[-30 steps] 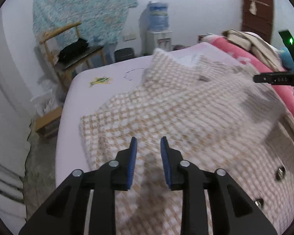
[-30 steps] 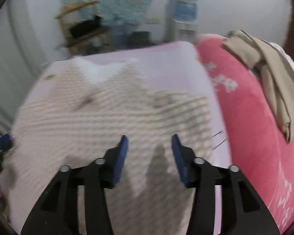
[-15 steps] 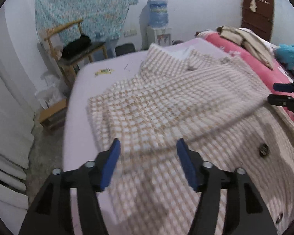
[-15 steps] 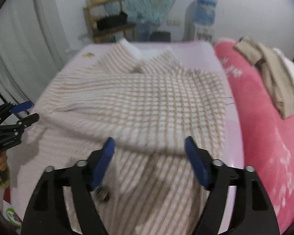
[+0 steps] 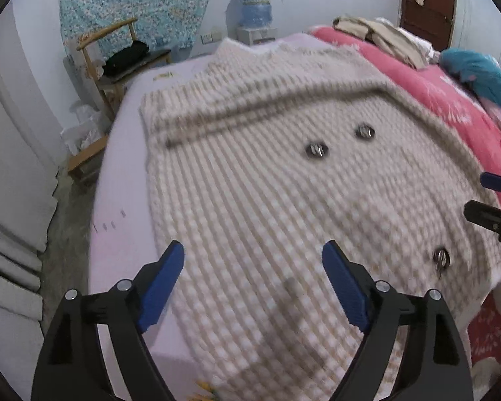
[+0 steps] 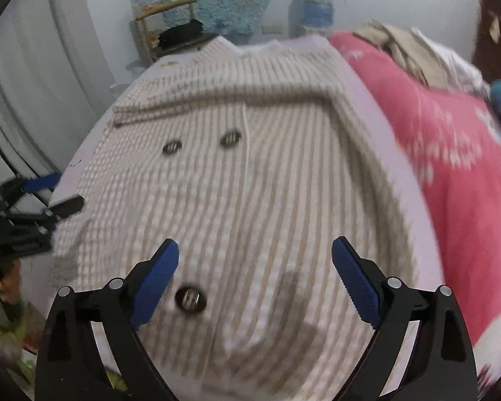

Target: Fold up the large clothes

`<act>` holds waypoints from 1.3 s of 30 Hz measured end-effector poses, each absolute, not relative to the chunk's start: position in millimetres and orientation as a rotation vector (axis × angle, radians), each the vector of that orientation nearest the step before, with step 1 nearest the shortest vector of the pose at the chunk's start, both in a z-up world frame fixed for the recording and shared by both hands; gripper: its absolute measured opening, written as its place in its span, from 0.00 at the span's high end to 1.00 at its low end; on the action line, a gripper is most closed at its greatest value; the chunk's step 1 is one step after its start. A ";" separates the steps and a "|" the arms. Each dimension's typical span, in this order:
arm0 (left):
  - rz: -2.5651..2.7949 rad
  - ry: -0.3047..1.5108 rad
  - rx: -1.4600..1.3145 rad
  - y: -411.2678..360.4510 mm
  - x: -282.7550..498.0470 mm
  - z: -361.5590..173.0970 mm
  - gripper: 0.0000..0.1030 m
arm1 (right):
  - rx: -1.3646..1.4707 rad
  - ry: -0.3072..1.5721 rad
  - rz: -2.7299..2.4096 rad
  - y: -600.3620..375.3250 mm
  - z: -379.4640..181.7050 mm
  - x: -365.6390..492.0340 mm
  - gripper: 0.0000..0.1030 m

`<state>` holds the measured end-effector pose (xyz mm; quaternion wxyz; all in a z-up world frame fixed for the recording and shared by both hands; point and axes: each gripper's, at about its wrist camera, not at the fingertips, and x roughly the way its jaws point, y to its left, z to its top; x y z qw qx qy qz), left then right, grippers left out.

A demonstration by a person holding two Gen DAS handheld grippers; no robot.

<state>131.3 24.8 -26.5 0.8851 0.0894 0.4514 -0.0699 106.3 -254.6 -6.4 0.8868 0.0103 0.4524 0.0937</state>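
A lilac bed sheet (image 5: 123, 180) covers the mattress, and across it spreads the checked beige-and-white coat (image 5: 284, 173), front up, its collar end towards the far wall. A crosswise fold runs over its upper part, with two metal buttons (image 5: 340, 140) just below that ridge and a third button (image 6: 190, 299) nearer the hem. Along the right edge lies a pink blanket (image 6: 451, 153), touching the coat's side, with a heap of beige clothes (image 5: 377, 33) on top at the far end and something teal (image 5: 477, 73) beside it. At the far wall stand a wooden chair (image 5: 107, 53) holding a black bundle, a water dispenser (image 5: 255, 16) and a turquoise patterned cloth (image 5: 133, 3) hanging; a brown door (image 5: 427, 3) shows at far right. Bare sheet runs down the coat's left side to the mattress edge, then floor. The left gripper (image 5: 252, 287) hovers above the coat's lower left portion, jaws wide apart, nothing between them. The right gripper (image 6: 255, 284) hangs over the hem area, jaws also spread wide and holding nothing. Both views are motion-blurred.
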 end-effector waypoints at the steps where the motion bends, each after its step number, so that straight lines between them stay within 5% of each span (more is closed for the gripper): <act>1: -0.138 0.960 0.192 20.0 128.4 -33.3 0.19 | 0.021 0.953 0.183 -254.5 -11.8 102.4 0.13; 39: -0.099 1.071 0.097 34.2 111.4 -67.2 0.15 | 0.009 1.036 0.095 -259.6 -55.8 82.8 0.08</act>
